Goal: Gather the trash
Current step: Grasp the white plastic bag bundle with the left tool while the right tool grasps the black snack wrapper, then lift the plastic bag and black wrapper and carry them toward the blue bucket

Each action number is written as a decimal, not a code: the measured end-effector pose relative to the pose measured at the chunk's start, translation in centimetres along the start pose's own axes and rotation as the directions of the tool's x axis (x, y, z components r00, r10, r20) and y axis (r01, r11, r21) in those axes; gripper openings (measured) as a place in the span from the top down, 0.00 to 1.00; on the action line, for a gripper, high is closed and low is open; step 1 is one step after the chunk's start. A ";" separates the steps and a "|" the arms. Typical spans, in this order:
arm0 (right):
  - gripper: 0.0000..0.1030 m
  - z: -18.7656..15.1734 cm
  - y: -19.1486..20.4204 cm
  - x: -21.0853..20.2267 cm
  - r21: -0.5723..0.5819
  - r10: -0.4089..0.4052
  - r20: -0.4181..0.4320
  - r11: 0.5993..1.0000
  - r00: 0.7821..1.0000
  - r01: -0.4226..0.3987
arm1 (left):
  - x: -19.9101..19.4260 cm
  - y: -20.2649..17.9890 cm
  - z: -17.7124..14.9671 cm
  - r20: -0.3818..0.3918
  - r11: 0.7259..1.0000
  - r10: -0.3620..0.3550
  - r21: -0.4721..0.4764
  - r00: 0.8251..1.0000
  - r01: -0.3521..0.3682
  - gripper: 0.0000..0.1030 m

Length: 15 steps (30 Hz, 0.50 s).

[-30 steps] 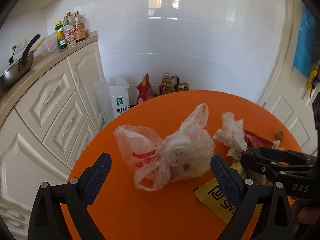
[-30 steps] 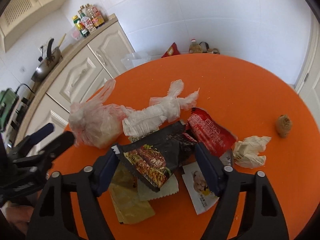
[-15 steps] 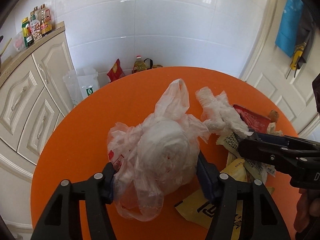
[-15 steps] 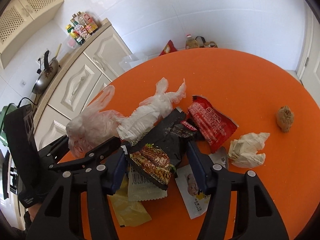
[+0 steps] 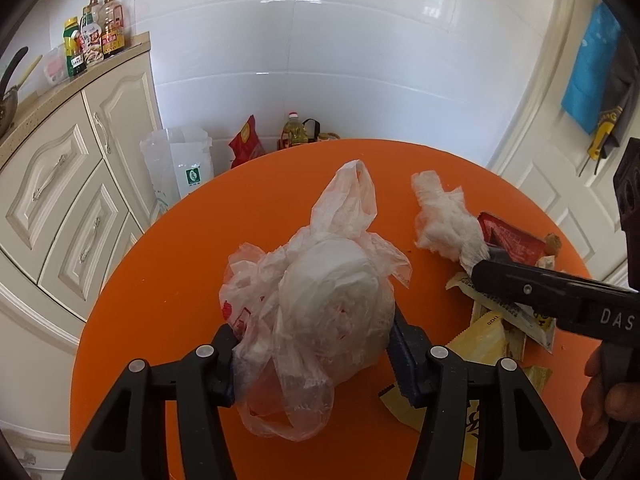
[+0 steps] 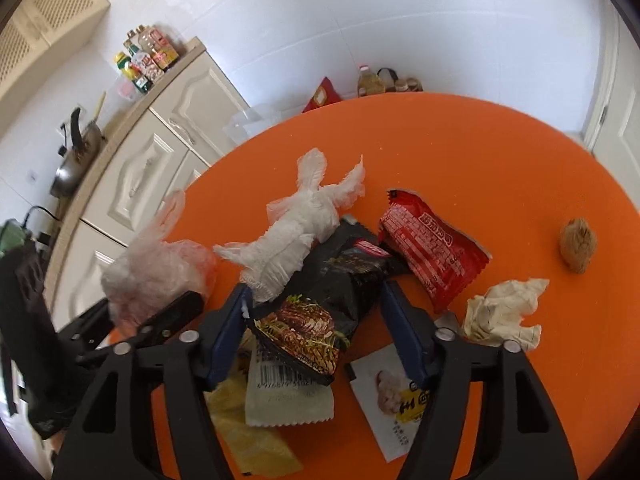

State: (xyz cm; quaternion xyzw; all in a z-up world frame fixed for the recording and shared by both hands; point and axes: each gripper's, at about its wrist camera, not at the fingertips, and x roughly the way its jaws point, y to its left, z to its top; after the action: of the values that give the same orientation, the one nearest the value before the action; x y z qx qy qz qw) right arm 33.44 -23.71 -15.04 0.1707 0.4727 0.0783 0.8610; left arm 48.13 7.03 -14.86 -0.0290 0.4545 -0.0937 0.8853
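A crumpled clear plastic bag (image 5: pixel 328 292) with red print lies on the round orange table (image 5: pixel 168 280). My left gripper (image 5: pixel 314 328) has both pads against the bag's sides, squeezing it, and its jaws are still closing. To the right lies a pile of wrappers. My right gripper (image 6: pixel 314 292) straddles a black snack wrapper (image 6: pixel 320 304), which buckles between the pads as the jaws close. A twisted white tissue wad (image 6: pixel 296 236) rests on the wrapper's far edge. Beside it are a red wrapper (image 6: pixel 428 248), a crumpled paper (image 6: pixel 504 312) and a brown lump (image 6: pixel 578 244).
Yellow and white packets (image 6: pixel 288 400) lie under the black wrapper, and a printed sachet (image 6: pixel 392 392) lies near the right finger. Cream cabinets (image 5: pixel 60 184) with bottles (image 5: pixel 92 44) stand to the left. Bags and an oil bottle (image 5: pixel 294 130) sit on the floor behind the table.
My left gripper came down over the plastic bag and closed from wide open onto its sides. The right gripper narrowed around the black wrapper, which has bunched up.
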 end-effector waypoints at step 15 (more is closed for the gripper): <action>0.73 -3.3 0.2 -4.1 -0.085 0.057 0.035 0.995 0.998 -0.054 | -7.5 -2.9 -5.0 0.048 1.000 0.013 -0.020 0.999 -0.012 0.51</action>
State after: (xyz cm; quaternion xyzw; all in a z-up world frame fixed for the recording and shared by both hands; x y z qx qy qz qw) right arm 28.42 -24.02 -13.41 0.1488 0.4479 0.1187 0.8736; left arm 39.43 5.78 -11.37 -0.0371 0.4343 -0.0828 0.8962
